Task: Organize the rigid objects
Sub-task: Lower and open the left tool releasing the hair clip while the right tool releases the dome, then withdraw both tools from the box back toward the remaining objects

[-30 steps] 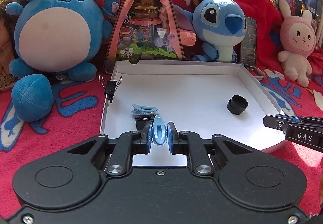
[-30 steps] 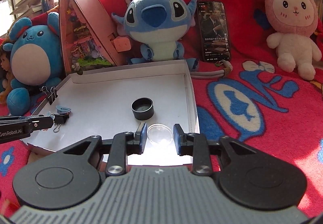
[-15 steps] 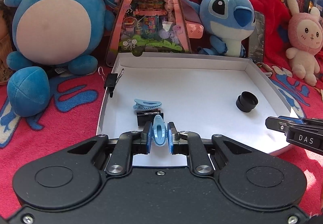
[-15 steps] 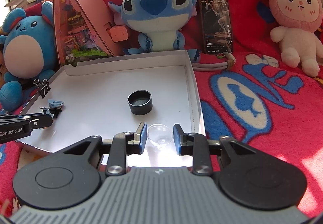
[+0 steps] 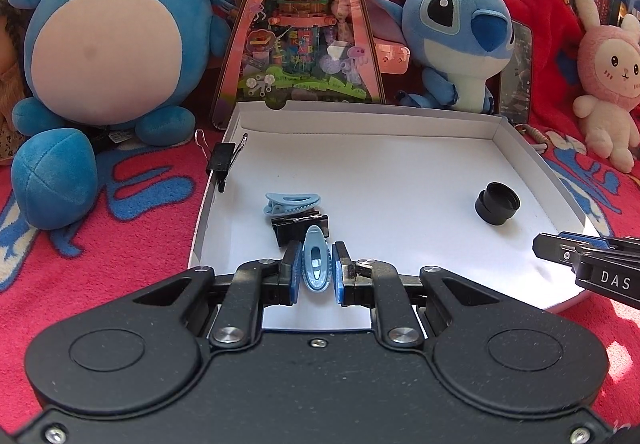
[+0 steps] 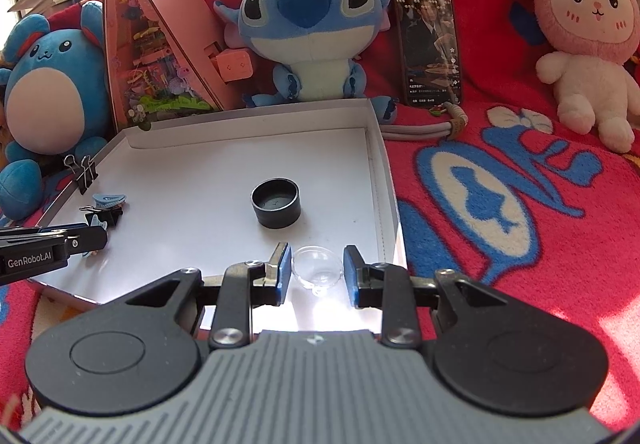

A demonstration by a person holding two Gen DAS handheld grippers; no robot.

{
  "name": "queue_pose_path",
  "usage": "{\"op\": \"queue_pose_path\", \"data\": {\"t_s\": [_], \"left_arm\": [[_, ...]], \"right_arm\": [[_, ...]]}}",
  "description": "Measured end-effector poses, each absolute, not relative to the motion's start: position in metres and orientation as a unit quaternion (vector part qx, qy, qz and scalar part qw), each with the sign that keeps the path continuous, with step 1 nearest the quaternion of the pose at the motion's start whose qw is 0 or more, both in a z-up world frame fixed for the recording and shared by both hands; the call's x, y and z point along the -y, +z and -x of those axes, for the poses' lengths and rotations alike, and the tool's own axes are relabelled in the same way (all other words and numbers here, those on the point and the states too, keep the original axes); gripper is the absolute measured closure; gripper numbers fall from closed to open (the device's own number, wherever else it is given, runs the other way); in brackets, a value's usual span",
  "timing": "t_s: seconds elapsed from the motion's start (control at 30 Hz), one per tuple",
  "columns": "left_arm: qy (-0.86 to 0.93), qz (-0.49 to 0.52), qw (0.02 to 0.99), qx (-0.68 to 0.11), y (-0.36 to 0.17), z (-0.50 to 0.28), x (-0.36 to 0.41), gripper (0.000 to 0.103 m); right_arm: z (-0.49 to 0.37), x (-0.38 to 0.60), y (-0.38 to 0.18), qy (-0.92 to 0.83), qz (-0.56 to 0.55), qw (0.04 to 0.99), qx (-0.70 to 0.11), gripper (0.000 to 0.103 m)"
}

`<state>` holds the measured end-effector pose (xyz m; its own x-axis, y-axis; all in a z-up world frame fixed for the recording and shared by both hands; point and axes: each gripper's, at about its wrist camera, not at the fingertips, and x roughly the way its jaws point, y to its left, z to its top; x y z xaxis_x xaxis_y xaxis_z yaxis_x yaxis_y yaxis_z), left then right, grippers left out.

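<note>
My left gripper (image 5: 316, 268) is shut on a light blue hair clip (image 5: 316, 264), held low over the near left part of the white tray (image 5: 360, 115). Just beyond lie a second blue hair clip (image 5: 292, 201) and a black binder clip (image 5: 300, 228). Another black binder clip (image 5: 221, 157) grips the tray's left wall. My right gripper (image 6: 314, 272) holds a small clear dome lid (image 6: 317, 268) between its pads, over the tray's near right corner. A black round cap (image 6: 276, 202) stands in the tray just ahead of it.
Plush toys stand behind the tray: a round blue one (image 5: 108, 43), Stitch (image 6: 308, 27), a pink rabbit (image 6: 584, 27). A pink triangular toy box (image 5: 304, 27) and a phone (image 6: 430, 43) lean at the back. A red blanket (image 6: 500, 203) covers the surface.
Both grippers have moved forward and lower over the tray with their objects still held. The tray's contents have not moved.
</note>
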<state>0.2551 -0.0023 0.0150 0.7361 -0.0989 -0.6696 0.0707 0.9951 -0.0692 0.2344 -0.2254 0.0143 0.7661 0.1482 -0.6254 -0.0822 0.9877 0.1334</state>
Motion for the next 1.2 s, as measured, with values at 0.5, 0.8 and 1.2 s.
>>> {"op": "queue_pose_path", "data": {"t_s": [0.5,0.8,1.2], "left_arm": [[-0.045,0.018,0.931,-0.363,0.017,-0.252,0.002,0.076],[-0.057,0.006,0.935,-0.351,0.032,-0.233,0.001,0.058],[-0.083,0.005,0.943,-0.323,0.054,-0.189,0.000,0.031]], "right_arm": [[-0.231,0.227,0.014,0.060,-0.054,0.938,-0.337,0.060],[-0.220,0.231,0.022,0.067,-0.051,0.940,-0.331,0.039],[-0.189,0.234,0.035,0.098,-0.053,0.944,-0.312,0.023]]}}
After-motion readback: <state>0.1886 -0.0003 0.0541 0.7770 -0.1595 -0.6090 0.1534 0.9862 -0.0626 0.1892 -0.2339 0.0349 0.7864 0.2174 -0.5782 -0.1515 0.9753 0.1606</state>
